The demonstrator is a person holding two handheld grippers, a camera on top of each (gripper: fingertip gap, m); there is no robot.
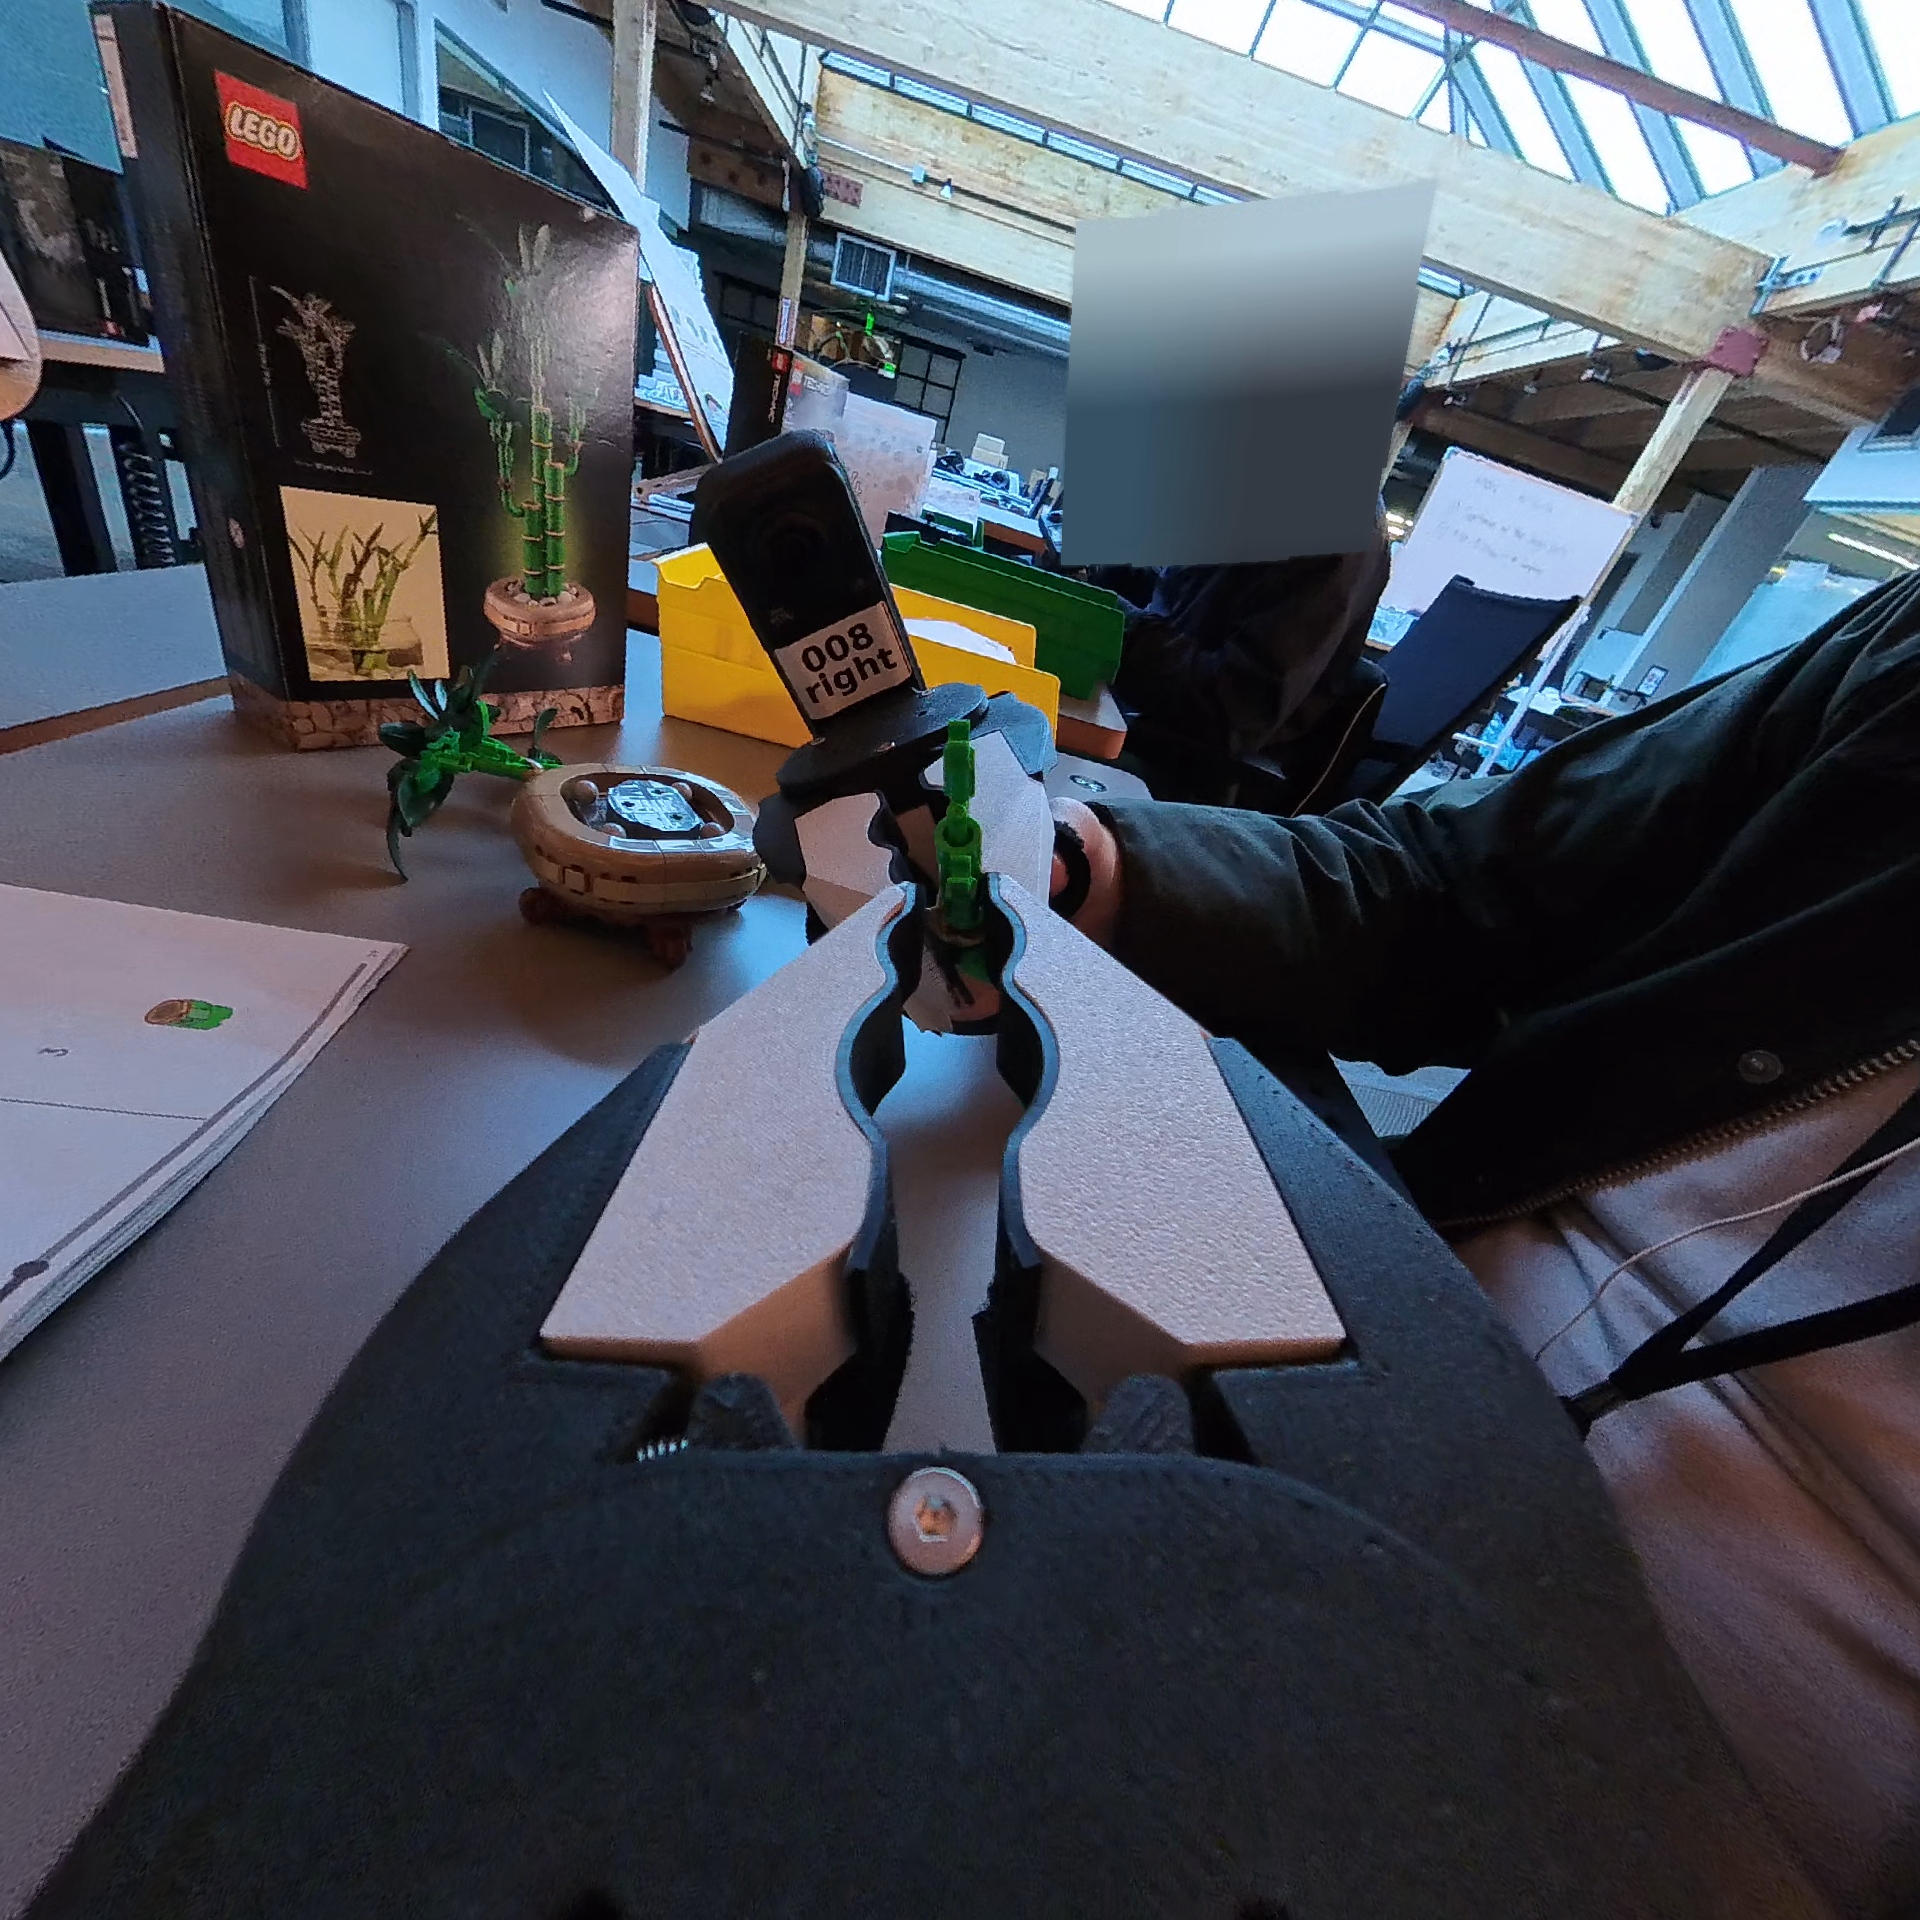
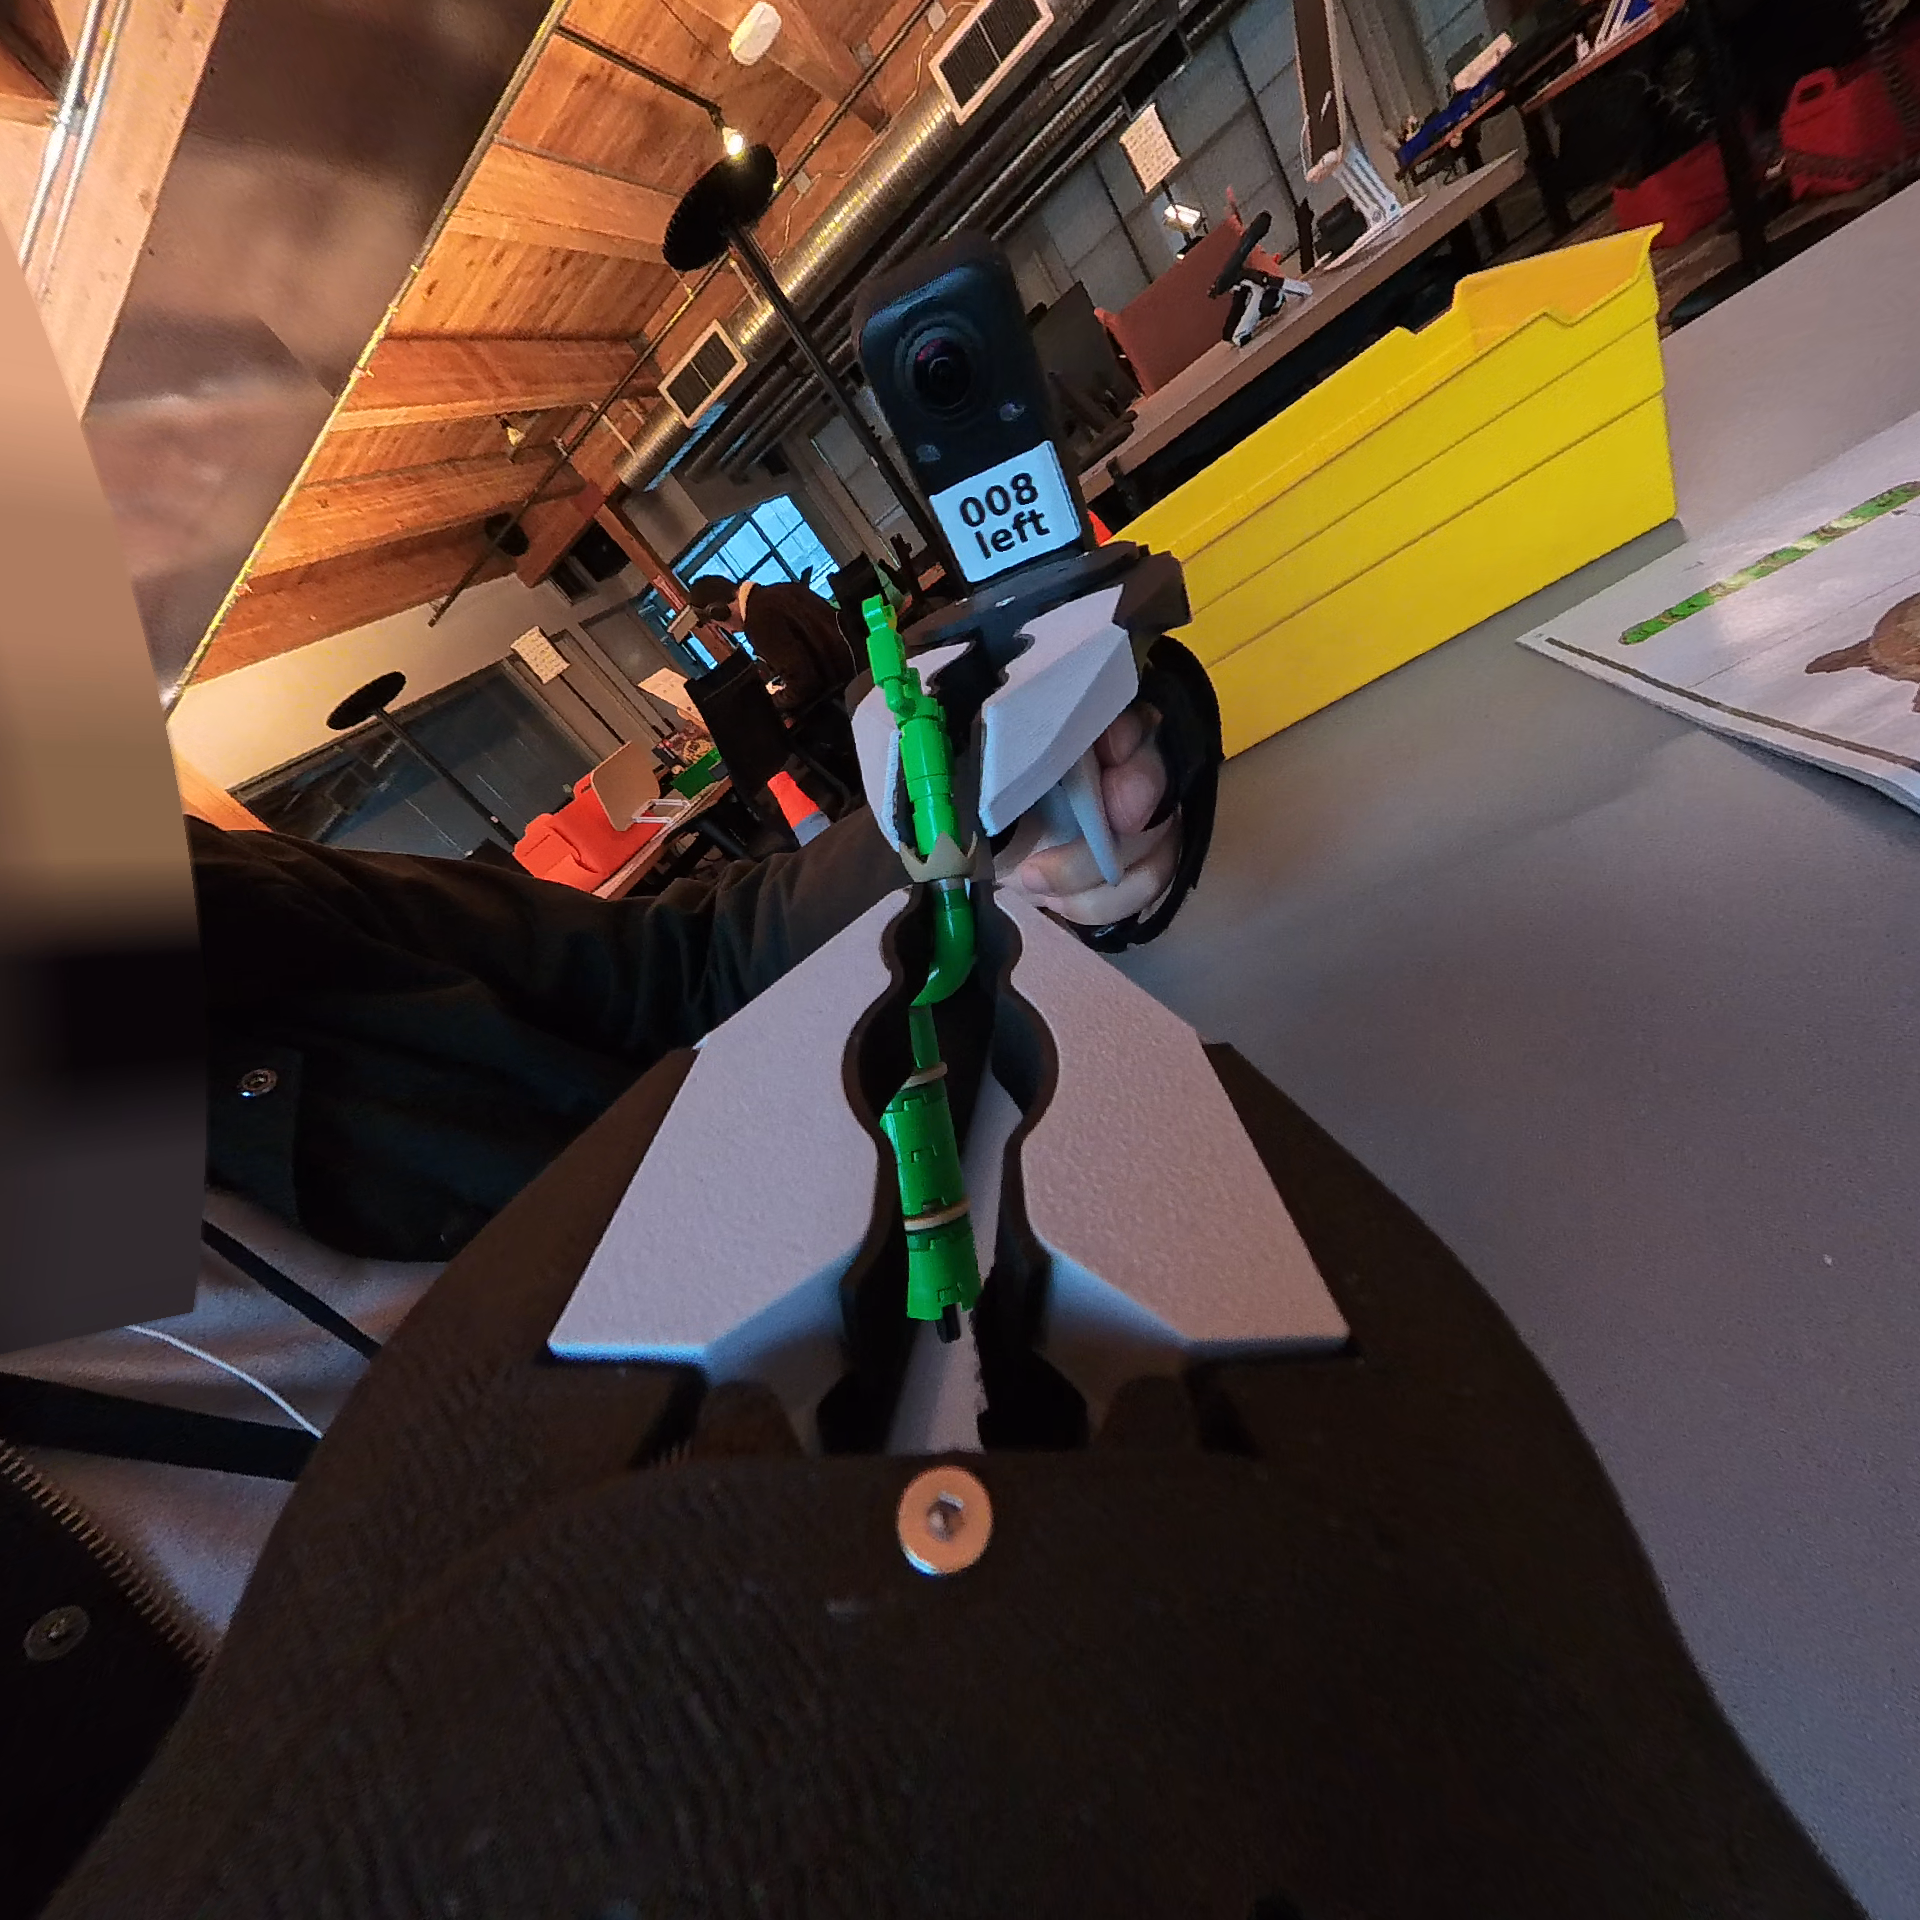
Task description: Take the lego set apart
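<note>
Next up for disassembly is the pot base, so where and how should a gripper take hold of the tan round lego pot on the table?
Grip the tan pot across its curved outer wall, coming down from above with the fingers straddling its narrower width. It sits upright on small reddish feet, the rim is open and nothing crowds its sides; the leafy green piece lies apart, to its left.

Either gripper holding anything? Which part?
Both grip the same green bamboo stalk: right gripper at the thin curved section, left gripper just above, by the tan collar.
</note>
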